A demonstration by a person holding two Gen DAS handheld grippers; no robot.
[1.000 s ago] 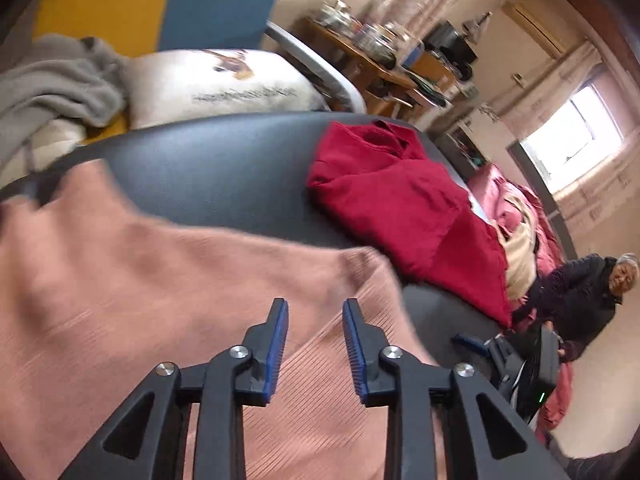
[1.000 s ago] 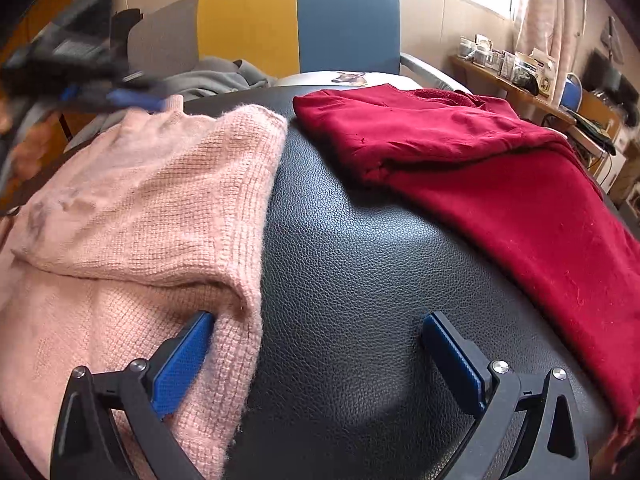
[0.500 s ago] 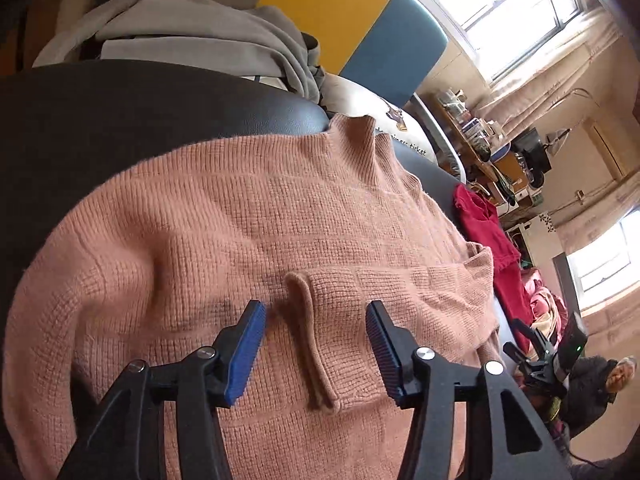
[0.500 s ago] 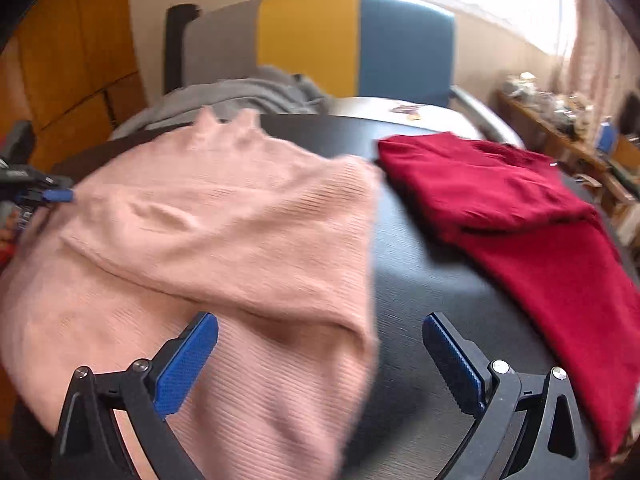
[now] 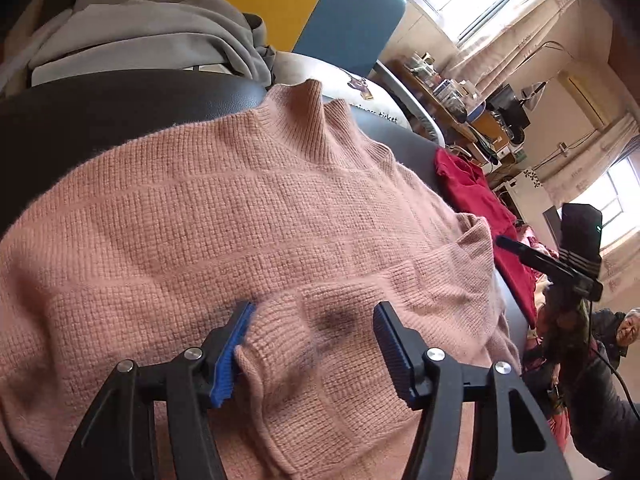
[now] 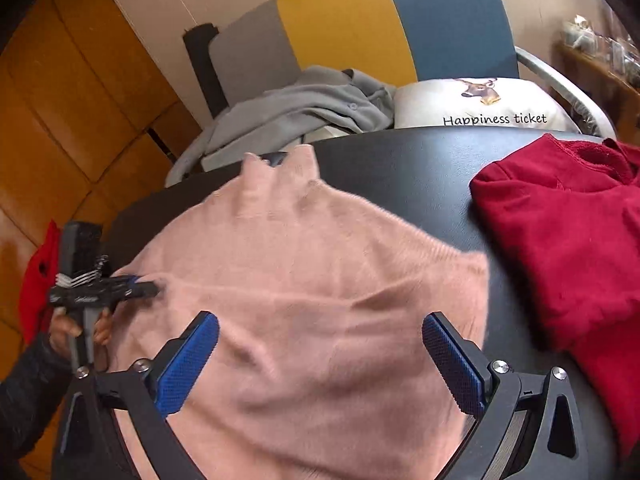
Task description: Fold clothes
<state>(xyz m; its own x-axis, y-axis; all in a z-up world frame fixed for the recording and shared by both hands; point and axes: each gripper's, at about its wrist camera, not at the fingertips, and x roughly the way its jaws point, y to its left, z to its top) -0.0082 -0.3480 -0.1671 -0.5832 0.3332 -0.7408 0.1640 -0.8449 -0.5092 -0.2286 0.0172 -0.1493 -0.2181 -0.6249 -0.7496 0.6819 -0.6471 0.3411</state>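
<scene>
A pink knit sweater [image 5: 248,216] lies spread on the black leather table [image 5: 100,112], collar at the far side. One sleeve is folded across its body, and the cuff [image 5: 320,344] lies loose between the jaws of my left gripper [image 5: 312,312]. Those jaws are opening and the pads do not press on the cuff. In the right wrist view the left gripper [image 6: 148,288] sits at the sweater's [image 6: 320,264] left edge. My right gripper [image 6: 320,320] hovers wide open above the sweater's near part, holding nothing. It also shows at the sweater's right edge as the right gripper [image 5: 504,242].
A dark red garment [image 6: 560,240] lies on the table's right side. Behind the table, a chair holds a grey garment [image 6: 296,108] and a white pillow [image 6: 480,104]. A cluttered shelf [image 5: 452,92] stands by the windows. A person in a dark jacket [image 5: 600,380] stands far right.
The left jaws have spread wider and the sleeve cuff now lies free between them on the sweater's body. The right gripper has swung left from the bare table to above the sweater.
</scene>
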